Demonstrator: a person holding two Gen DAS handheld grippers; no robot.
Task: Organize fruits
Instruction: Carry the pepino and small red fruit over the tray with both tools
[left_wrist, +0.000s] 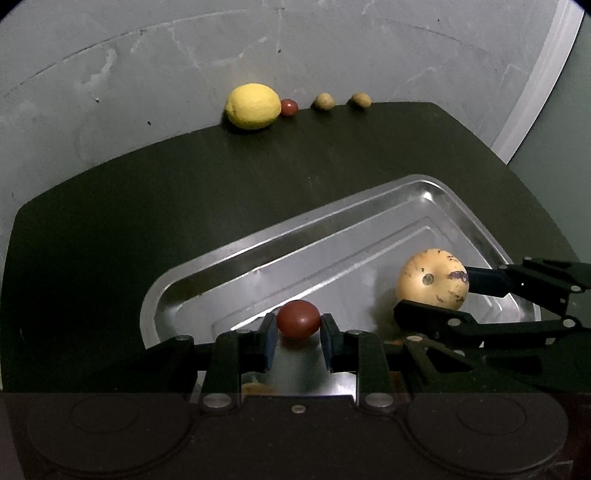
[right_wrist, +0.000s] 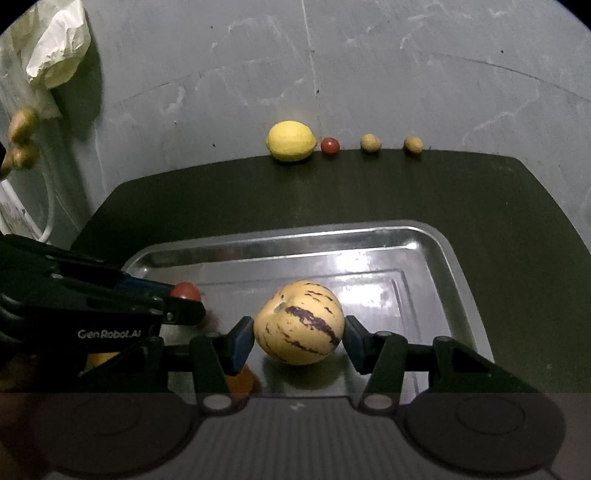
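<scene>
Count: one lemon (left_wrist: 253, 106), two small red fruits, two small tan round fruits, one cream purple-streaked melon-like fruit (right_wrist: 300, 322), one metal tray (left_wrist: 332, 236).

Left gripper (left_wrist: 298, 325): fingers clamped on one red fruit (left_wrist: 298, 319), low centre of the left view, over the tray's near rim. In the right view the same gripper (right_wrist: 186, 306) enters from the left edge, with the red fruit (right_wrist: 186, 290) showing at its tip.

Right gripper (right_wrist: 300, 332): both pads pressed against the striped fruit's sides, held over the tray (right_wrist: 436, 236) floor, centre of frame. In the left view it (left_wrist: 430, 291) comes in from the right edge.

Back row along the table's (right_wrist: 498, 206) far edge, against the grey wall (right_wrist: 369, 74): lemon (right_wrist: 291, 146), second red fruit (right_wrist: 330, 145) just beside it, then two tan fruits (right_wrist: 370, 143) (right_wrist: 413, 144), spaced apart.

A broad bare dark tabletop lies between tray and row. The tray's right half is bare.

Something orange (right_wrist: 240, 382) sits under the right gripper's left finger; cannot tell what. Crumpled pale bag (right_wrist: 55, 48) at upper left, off the table.
</scene>
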